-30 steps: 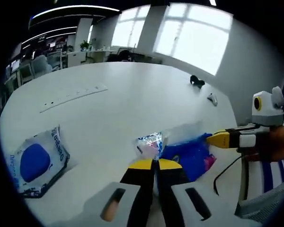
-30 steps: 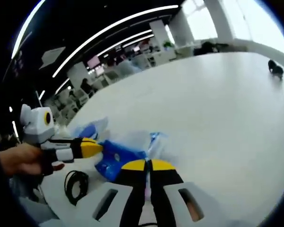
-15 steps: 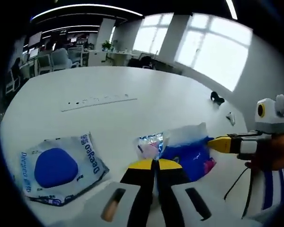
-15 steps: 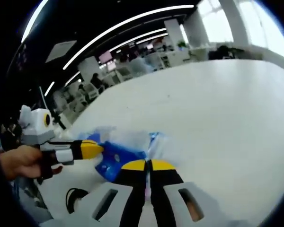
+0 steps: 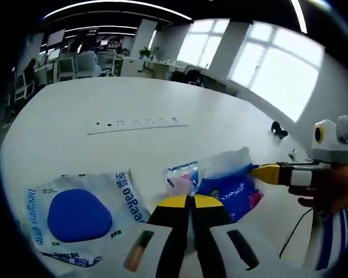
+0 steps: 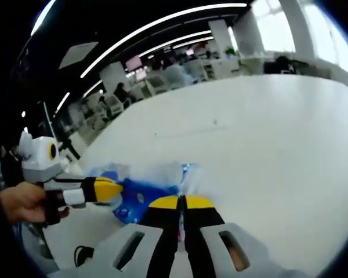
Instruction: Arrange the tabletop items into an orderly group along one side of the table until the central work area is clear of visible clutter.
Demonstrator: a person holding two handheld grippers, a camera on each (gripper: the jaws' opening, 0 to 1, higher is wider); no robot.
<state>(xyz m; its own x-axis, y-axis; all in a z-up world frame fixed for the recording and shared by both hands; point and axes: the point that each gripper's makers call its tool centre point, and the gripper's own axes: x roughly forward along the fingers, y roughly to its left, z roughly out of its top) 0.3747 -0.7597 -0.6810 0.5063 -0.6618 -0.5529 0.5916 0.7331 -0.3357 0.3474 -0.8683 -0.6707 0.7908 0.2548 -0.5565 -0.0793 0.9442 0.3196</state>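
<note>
Left claw point(image 5: 189, 200): my jaws are pressed together at the tips, and the near edge of the blue bag point(image 5: 229, 188) lies just at them. I think I pinch its crinkled clear end, but the contact itself is hidden behind the tips.
Right claw point(image 6: 178, 201): the jaws are closed tip to tip here too, at the other side of the same bag point(image 6: 140, 194). In the left gripper view its yellow tips point(image 5: 265, 172) touch the bag's far side.
Why both: the bag is soft and loose, so I judge that two holds keep it flat and let me carry it to one side without spilling.
Bag place: near the table's point(image 5: 75, 104) close edge, between my two claws.
White pack point(image 5: 84, 211): it lies flat near the close edge, left of my left claw, with a blue oval on it. It is apart from the bag.
Power strip point(image 5: 136, 123): it lies toward the middle of the tabletop, well apart from the rest.
Far edge: a small dark thing point(image 5: 278, 128) is there; I cannot tell what it is.
Task stage: in my judgement early, because the things lie scattered.
</note>
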